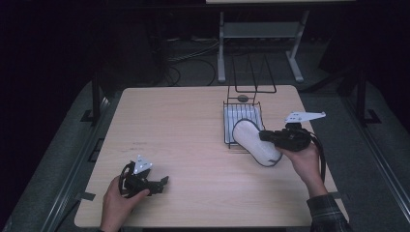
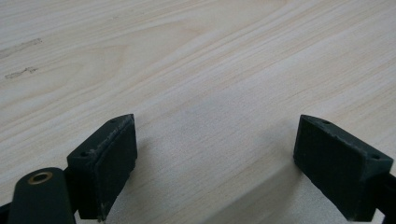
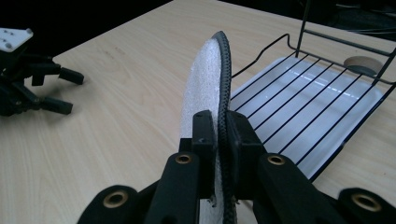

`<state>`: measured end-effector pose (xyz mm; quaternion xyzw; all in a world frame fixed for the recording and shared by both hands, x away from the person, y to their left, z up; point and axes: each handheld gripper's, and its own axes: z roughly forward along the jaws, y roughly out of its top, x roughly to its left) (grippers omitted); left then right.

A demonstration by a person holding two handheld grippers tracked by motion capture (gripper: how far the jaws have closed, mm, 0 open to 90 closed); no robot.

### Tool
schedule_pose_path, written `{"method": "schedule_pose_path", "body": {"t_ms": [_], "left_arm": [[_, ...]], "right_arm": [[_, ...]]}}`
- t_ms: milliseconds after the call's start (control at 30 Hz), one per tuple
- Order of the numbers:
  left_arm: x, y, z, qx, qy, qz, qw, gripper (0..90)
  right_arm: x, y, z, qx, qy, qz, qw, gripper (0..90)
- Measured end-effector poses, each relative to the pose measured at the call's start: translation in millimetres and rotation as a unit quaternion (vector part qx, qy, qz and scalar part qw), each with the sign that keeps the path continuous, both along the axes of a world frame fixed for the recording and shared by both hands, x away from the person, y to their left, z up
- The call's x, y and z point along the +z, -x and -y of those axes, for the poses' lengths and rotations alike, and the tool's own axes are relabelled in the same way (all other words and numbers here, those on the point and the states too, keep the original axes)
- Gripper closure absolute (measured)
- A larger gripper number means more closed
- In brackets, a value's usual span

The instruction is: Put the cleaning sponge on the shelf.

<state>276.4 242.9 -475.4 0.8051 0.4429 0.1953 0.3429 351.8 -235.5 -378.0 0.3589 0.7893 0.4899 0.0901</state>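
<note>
Edge-on, right gripper (image 3: pixel 219 140) clenched on white insole (image 3: pixel 203 84); left gripper (image 2: pixel 215 163) fingers released above table (image 2: pixel 187 56).

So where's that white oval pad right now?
In the high view, the white pad sits right of centre, clamped in the right hand-held gripper, overlapping the wire rack.

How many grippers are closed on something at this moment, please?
1. The right gripper is shut on the white oval plate, held on edge beside the wire rack. The left gripper, near the table's front left, has its jaws apart over bare wood.
</note>
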Motion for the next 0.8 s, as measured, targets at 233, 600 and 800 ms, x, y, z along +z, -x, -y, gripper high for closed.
{"method": "schedule_pose_path", "body": {"t_ms": [233, 600, 800], "left_arm": [[0.0, 0.0, 0.0, 0.0, 0.0, 0.0, 1.0, 12.7], [0.0, 0.0, 0.0, 0.0, 0.0, 0.0, 1.0, 12.7], [0.0, 0.0, 0.0, 0.0, 0.0, 0.0, 1.0, 12.7]], "right_arm": [[5.3, -19.5, -1.1, -0.01, 0.0, 0.002, 0.9999, 82.8], [9.6, -50.2, 0.6, -0.032, -0.008, -0.001, 0.9995, 82.7], [9.6, -66.7, 1.6, -0.039, -0.017, -0.004, 0.9991, 82.7]]}}
